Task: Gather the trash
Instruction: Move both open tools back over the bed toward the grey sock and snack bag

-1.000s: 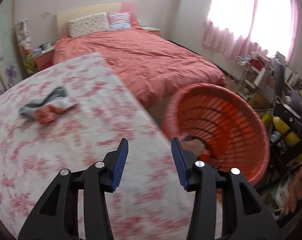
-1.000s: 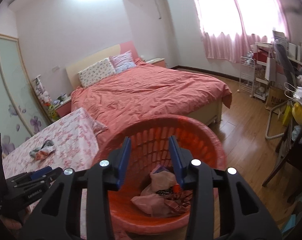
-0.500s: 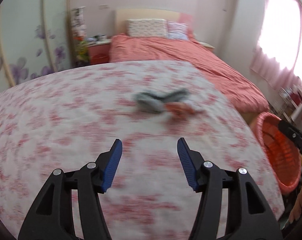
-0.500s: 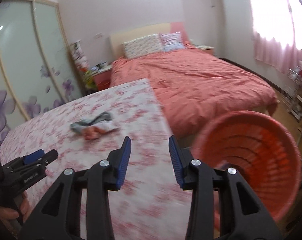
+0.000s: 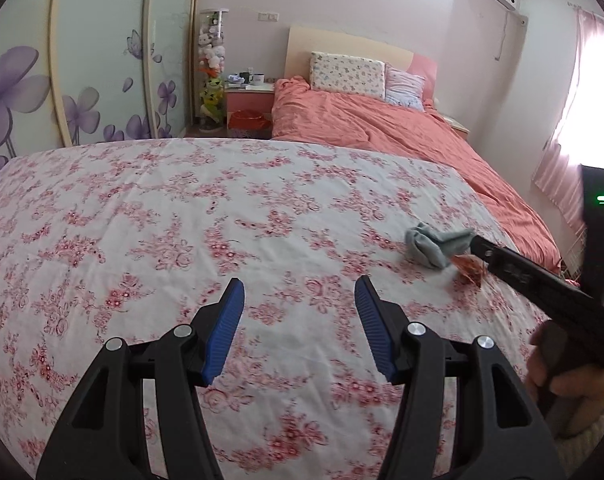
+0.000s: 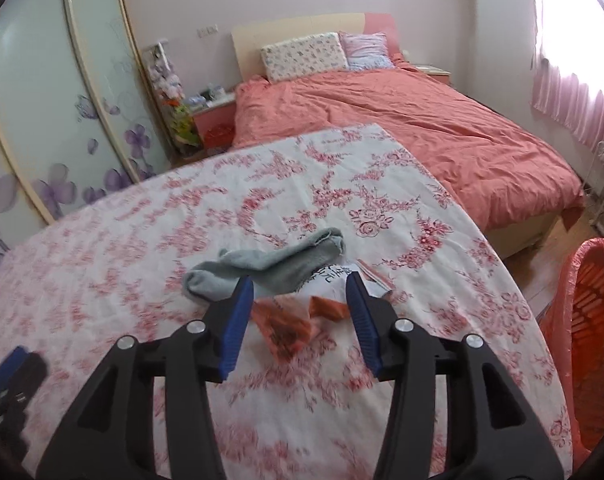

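Bedroom; floral-cloth bench [image 6: 149, 240]. Orange wrapper [image 6: 287, 330] and grey sock [image 6: 269, 266] piled at 12 o'clock, between released right gripper [image 6: 297, 320] fingers. Judged light, limp, crinkly: pinch wrapper's bunched middle. Left gripper [image 5: 299, 322] released, holding nothing.

Daylight floods in through the pink curtains [image 6: 574, 92] at the right of both my views, blown out to white. The room is bright, shadows soft. Fisheye bending curves the edges, corners go black, and the flowered cloth [image 6: 141, 248] smears with blur.
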Tool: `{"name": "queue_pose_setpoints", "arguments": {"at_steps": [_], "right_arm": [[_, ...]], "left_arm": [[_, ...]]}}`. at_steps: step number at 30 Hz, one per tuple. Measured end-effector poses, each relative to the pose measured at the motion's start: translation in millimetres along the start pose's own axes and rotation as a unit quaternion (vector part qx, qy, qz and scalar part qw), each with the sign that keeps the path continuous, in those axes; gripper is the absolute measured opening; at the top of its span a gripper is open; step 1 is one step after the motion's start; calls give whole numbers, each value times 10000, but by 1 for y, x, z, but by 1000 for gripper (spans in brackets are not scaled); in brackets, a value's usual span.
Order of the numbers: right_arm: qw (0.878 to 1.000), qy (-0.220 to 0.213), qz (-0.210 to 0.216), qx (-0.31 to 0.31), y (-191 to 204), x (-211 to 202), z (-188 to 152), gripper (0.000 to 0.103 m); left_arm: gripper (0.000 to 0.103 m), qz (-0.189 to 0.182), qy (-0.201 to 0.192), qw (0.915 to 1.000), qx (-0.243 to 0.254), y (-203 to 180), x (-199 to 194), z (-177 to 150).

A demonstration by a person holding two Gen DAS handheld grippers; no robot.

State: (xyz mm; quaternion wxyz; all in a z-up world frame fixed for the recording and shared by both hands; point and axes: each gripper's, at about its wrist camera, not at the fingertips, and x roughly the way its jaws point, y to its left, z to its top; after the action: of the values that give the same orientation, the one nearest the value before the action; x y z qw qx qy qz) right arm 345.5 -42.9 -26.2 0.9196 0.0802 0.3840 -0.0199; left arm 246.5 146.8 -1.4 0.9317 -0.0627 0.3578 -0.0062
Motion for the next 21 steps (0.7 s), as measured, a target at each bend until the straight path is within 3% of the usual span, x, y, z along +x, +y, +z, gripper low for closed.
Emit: {"name": "queue_pose_setpoints", "arguments": {"at_steps": [3,5,11,21], "right_arm": [[9995,220,-224,-97,-2,12,-4,47],[9994,263,-194,-68,-12,7,-10,37],[9993,315,-134,139,-45,-5,-23,24],[9996,230,126,92,-52,-8,-22,24]], "left_arm": [[57,-11,27,10000,-42,6,3,0],[57,-17,49,10000,-47,7,6,-1],[57,-72,112,9999,32,-1,13,0],[58,-234,236,9993,143,-25,22,2]]}}
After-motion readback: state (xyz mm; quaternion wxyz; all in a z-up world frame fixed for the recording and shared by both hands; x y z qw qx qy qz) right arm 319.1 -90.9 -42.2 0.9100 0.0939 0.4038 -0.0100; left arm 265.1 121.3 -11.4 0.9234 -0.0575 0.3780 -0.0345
